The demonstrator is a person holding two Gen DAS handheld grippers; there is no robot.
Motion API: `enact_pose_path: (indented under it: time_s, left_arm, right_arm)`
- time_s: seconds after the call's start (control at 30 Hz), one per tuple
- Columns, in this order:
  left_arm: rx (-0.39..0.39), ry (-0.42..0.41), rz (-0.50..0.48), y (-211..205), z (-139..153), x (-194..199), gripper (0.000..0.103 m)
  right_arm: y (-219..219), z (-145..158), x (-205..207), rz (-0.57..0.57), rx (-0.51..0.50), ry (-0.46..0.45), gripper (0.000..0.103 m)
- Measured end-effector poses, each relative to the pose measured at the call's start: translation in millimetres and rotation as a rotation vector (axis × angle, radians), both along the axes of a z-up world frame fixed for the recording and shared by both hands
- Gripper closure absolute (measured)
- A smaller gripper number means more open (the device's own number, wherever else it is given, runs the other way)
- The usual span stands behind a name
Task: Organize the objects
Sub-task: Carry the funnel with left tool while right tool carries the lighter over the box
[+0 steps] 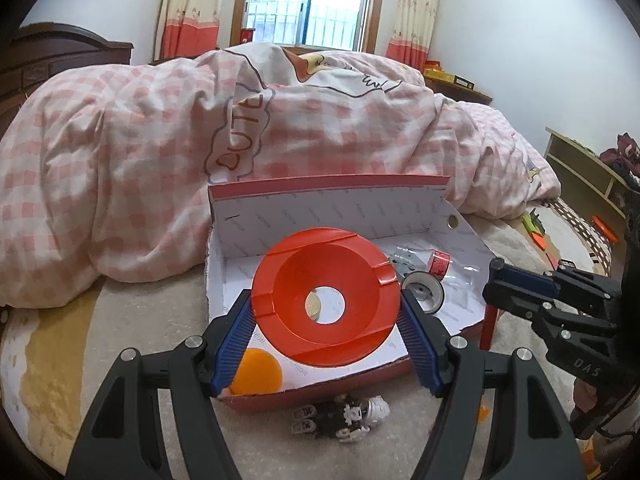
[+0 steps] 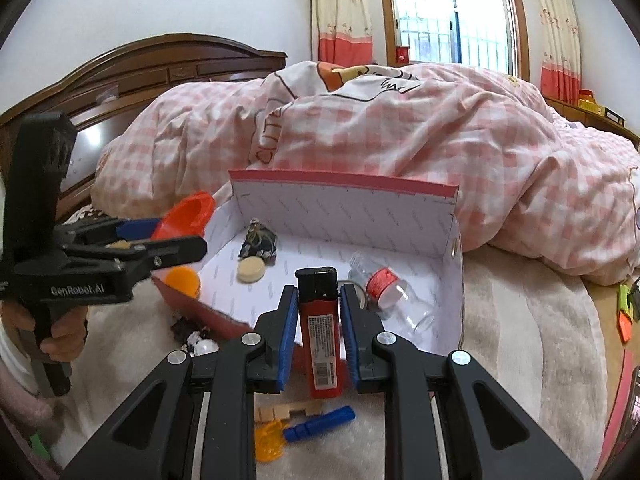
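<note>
Left gripper [image 1: 326, 312] clamps 1 orange funnel [image 1: 326, 296], right gripper [image 2: 319, 320] pinches 1 red lighter [image 2: 322, 332] over 1 box [image 2: 344, 216].

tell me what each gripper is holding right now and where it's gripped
The left gripper clamps the orange ashtray across its outer rim. The right gripper pinches the red lighter by the two sides of its body.

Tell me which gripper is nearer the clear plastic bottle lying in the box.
Right. The right gripper, shut on the red lighter, hangs at the box's near edge just beside the bottle. The left gripper, holding the orange ashtray, is over the box's far-left side.
</note>
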State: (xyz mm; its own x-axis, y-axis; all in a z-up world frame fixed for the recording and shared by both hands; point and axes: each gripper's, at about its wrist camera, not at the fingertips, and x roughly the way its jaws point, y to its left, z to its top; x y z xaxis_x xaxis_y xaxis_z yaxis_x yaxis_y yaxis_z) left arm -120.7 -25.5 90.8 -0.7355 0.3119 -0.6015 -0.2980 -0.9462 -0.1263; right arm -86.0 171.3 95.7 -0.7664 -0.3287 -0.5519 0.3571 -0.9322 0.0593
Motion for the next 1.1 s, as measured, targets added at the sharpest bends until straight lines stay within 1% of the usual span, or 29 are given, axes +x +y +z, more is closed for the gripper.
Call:
enact_pose_path:
  time_s: [0.13, 0.27, 0.57, 1.1]
  left_arm:
    - [0.007, -0.012, 0.002, 1.6, -2.7, -5.2, 0.033]
    - [-0.013, -0.017, 0.005, 5.1, -6.9, -8.3, 0.033]
    - [-0.01, -0.055, -0.001, 12.1, -19.7, -16.1, 0.033]
    - [-0.026, -0.104, -0.032, 26.4, -36.1, -19.4, 0.033]
  right_arm:
    - [0.6, 6.1, -3.8, -0.002, -0.009, 0.028, 0.081]
    - [2.6, 11.4, -6.9, -0.01, -0.023, 0.056, 0.081]
    - [10.8, 16.7, -13.2, -0.04, -0.047, 0.087, 0.081]
    - [15.3, -0.6, -14.6, -0.058, -0.05, 0.033, 0.081]
